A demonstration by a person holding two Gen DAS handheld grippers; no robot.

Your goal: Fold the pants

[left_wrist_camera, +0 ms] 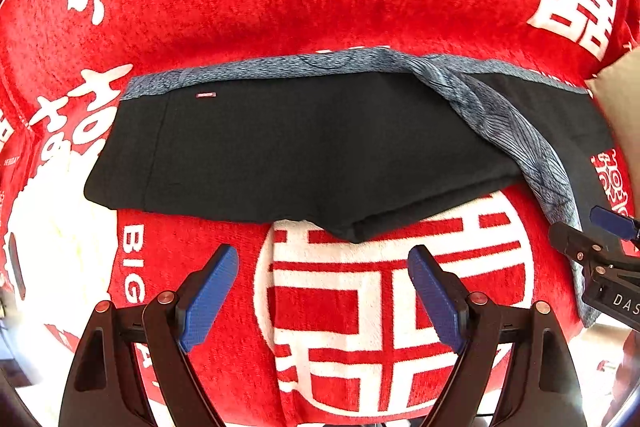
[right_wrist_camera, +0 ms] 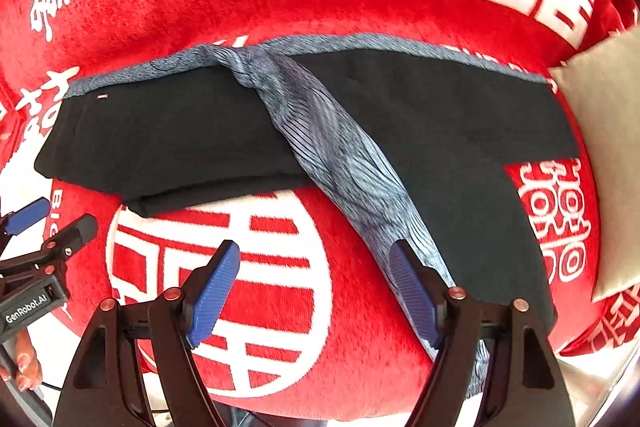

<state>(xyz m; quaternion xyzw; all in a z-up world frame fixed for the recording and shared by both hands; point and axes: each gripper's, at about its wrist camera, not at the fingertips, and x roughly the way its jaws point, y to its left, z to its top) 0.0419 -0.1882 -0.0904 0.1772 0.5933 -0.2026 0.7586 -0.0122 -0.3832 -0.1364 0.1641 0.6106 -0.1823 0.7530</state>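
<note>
Black pants (left_wrist_camera: 304, 151) with a blue-grey patterned side stripe (left_wrist_camera: 504, 119) lie on a red blanket with white characters (left_wrist_camera: 240, 7). One leg is folded over toward the left; the other runs toward the near right (right_wrist_camera: 472, 187). The stripe (right_wrist_camera: 340, 155) runs diagonally between them. My left gripper (left_wrist_camera: 324, 291) is open and empty, just short of the folded leg's near edge. My right gripper (right_wrist_camera: 316, 291) is open, its right finger (right_wrist_camera: 412, 291) over the stripe at the near leg; nothing is held. The right gripper shows in the left wrist view (left_wrist_camera: 600, 243), the left gripper in the right wrist view (right_wrist_camera: 44, 227).
A beige cushion (right_wrist_camera: 604, 147) lies at the right, beside the pants. A white patch of the blanket (left_wrist_camera: 52, 227) lies at the left. The blanket's near edge drops off below the grippers.
</note>
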